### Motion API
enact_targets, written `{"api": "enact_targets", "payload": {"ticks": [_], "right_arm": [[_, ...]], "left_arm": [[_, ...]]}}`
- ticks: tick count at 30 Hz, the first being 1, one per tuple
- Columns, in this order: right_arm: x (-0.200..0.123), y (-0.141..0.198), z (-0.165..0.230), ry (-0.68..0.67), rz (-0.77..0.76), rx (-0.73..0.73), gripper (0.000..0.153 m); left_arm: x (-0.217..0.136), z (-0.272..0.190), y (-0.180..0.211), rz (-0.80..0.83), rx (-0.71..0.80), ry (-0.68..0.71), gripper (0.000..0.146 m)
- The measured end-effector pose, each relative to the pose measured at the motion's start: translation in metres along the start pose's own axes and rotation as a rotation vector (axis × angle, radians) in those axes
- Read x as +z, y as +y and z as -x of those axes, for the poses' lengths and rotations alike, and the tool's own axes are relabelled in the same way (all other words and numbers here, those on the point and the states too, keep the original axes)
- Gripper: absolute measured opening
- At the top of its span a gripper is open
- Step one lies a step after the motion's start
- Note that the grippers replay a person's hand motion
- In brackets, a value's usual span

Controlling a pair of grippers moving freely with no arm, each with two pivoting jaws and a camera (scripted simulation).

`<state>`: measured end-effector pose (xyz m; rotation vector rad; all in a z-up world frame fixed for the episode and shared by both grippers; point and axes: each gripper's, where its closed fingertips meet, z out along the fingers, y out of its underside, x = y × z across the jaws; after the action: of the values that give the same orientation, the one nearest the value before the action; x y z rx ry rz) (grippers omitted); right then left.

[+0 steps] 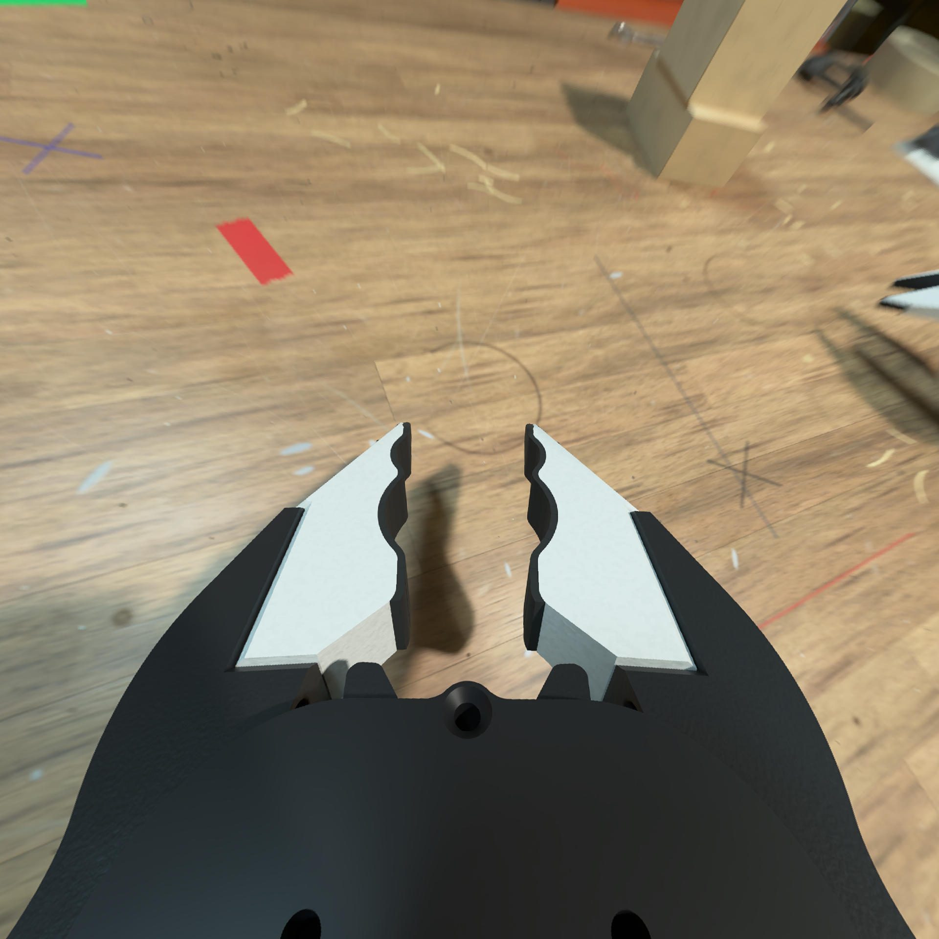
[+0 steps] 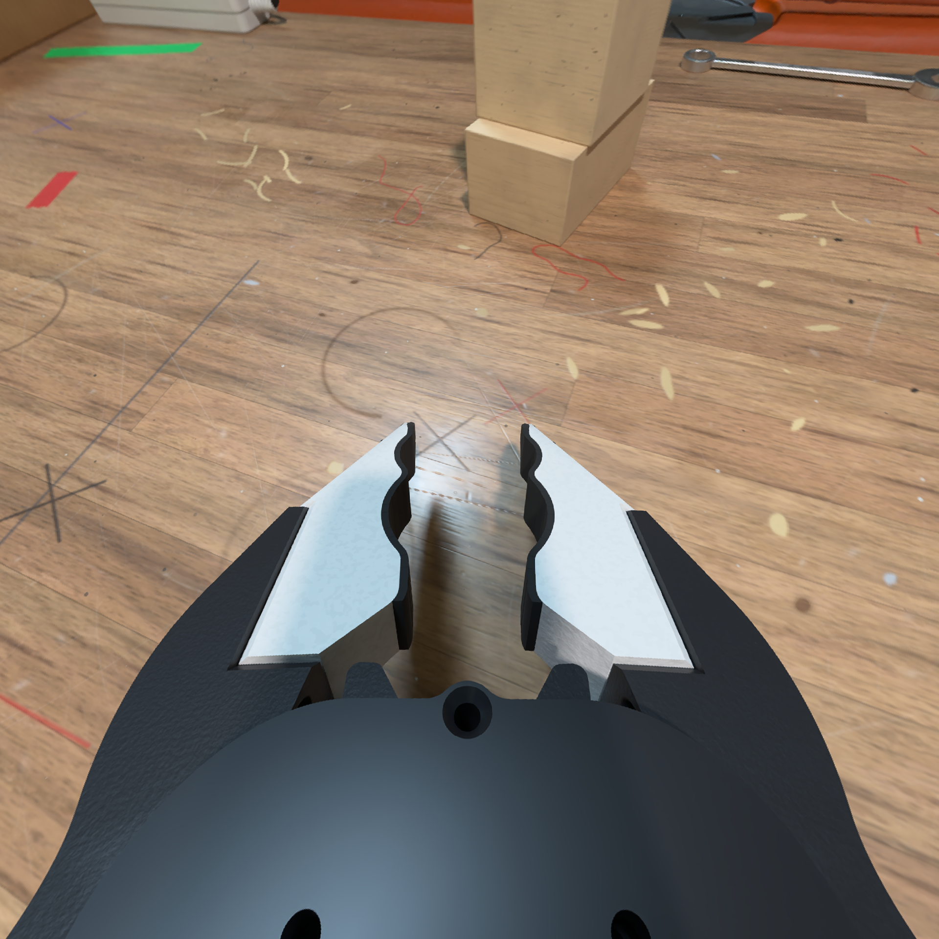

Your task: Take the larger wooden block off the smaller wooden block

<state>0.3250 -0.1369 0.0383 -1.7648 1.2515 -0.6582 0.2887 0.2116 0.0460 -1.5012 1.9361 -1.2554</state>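
Observation:
A tall, larger wooden block (image 2: 554, 61) stands on a smaller wooden block (image 2: 528, 188) on the wooden bench; its top runs out of frame. The stack stands far ahead of my right gripper (image 2: 467, 432), which is open and empty above the bench. In the left wrist view the larger block (image 1: 742, 56) and the smaller block (image 1: 676, 132) are at the upper right, far from my left gripper (image 1: 467, 432), which is open and empty. The right gripper's fingertips (image 1: 914, 297) show at the right edge of the left wrist view.
A metal wrench (image 2: 813, 73) lies behind and right of the stack. A beige box (image 2: 178, 12) sits at the far left. Red tape (image 1: 254, 250) and green tape (image 2: 122, 50) lie flat on the bench, with wood shavings (image 2: 254, 162) scattered around.

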Motion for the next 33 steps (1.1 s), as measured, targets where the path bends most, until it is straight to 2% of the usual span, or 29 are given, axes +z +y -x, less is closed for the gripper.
{"api": "enact_targets", "payload": {"ticks": [3,7,10,17,22,26,30,33], "right_arm": [[0.007,0.002,0.007,0.007,0.021,-0.044,0.041],[0.011,0.003,0.012,0.032,0.028,-0.045,0.042],[0.009,0.007,0.016,0.022,0.035,-0.015,0.042],[-0.002,0.022,-0.002,0.111,0.059,-0.043,0.042],[-0.016,0.021,-0.009,0.111,0.03,0.012,0.042],[-0.023,0.022,-0.013,0.138,0.029,-0.015,0.041],[-0.023,0.027,-0.025,0.184,0.054,-0.035,0.041],[-0.024,0.023,-0.03,0.179,0.044,-0.012,0.041]], "left_arm": [[-0.015,0.017,-0.012,-0.123,-0.044,0.0,0.045],[-0.004,0.012,0.006,0.017,-0.191,0.148,0.056],[0.002,0.002,0.005,0.016,-0.254,0.219,0.058],[0.014,-0.003,0.001,0.035,-0.091,0.13,0.061],[0.023,-0.002,-0.002,0.034,-0.003,0.068,0.069],[0.026,0.002,0.001,0.064,0.032,0.014,0.072],[0.028,0.0,-0.032,-0.09,0.02,-0.043,0.085],[0.04,-0.041,-0.066,-0.032,0.082,0.007,0.097]]}}
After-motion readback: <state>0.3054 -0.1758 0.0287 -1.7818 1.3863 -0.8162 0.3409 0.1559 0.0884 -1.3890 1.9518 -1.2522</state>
